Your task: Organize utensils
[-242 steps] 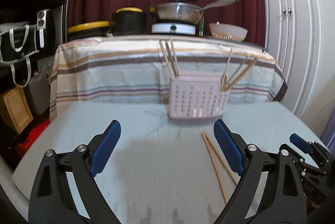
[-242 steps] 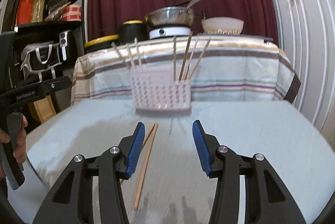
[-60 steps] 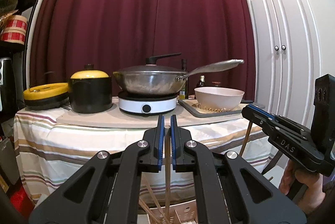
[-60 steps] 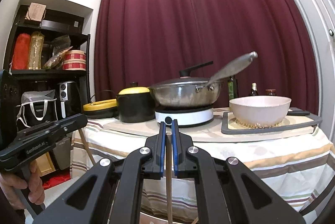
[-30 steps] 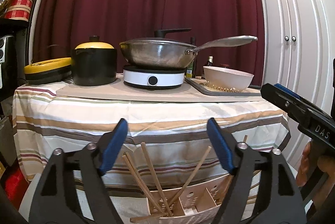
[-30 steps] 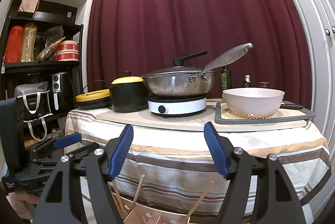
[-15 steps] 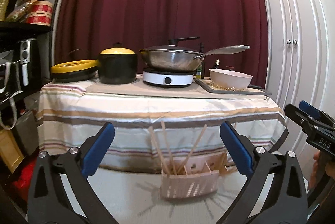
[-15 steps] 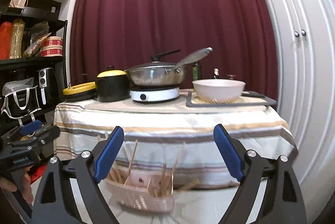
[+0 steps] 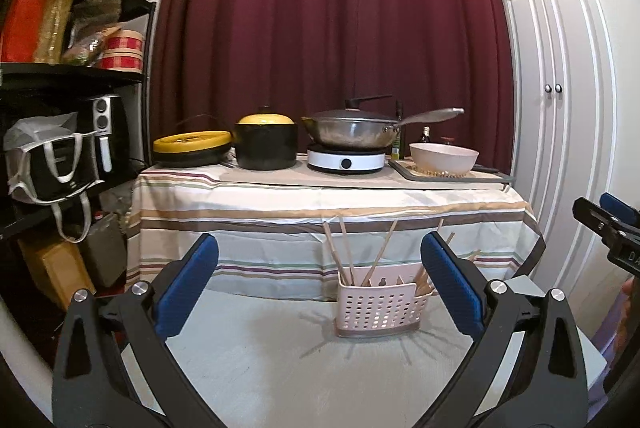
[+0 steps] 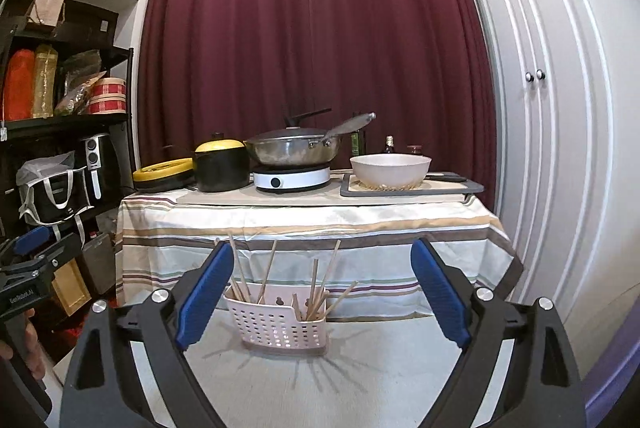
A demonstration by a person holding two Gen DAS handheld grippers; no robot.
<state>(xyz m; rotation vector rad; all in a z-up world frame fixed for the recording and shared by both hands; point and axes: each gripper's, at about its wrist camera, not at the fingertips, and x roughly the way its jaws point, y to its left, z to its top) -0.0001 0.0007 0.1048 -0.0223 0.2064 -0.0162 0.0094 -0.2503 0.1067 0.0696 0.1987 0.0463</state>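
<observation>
A pale pink perforated utensil basket [image 9: 380, 304] stands on the grey table [image 9: 260, 360], holding several wooden chopsticks [image 9: 344, 252] upright in its left and right compartments. It also shows in the right wrist view [image 10: 280, 324] with its chopsticks [image 10: 320, 280]. My left gripper [image 9: 320, 292] is open and empty, held back from and left of the basket. My right gripper [image 10: 322, 296] is open and empty, held back from the basket. The right gripper shows at the right edge of the left wrist view [image 9: 612, 228]; the left gripper shows at the left edge of the right wrist view [image 10: 32, 260].
Behind the table stands a striped-cloth counter [image 9: 320, 204] with a yellow-lidded pot [image 9: 266, 142], a wok on a hotplate [image 9: 352, 140] and a bowl [image 9: 444, 158]. A black shelf [image 9: 60, 148] with bags is at left, white cupboard doors [image 9: 560, 132] at right.
Both grippers opened and released their chopsticks into the basket about a second ago. Since then both have drawn back and away from the basket, staying open.
</observation>
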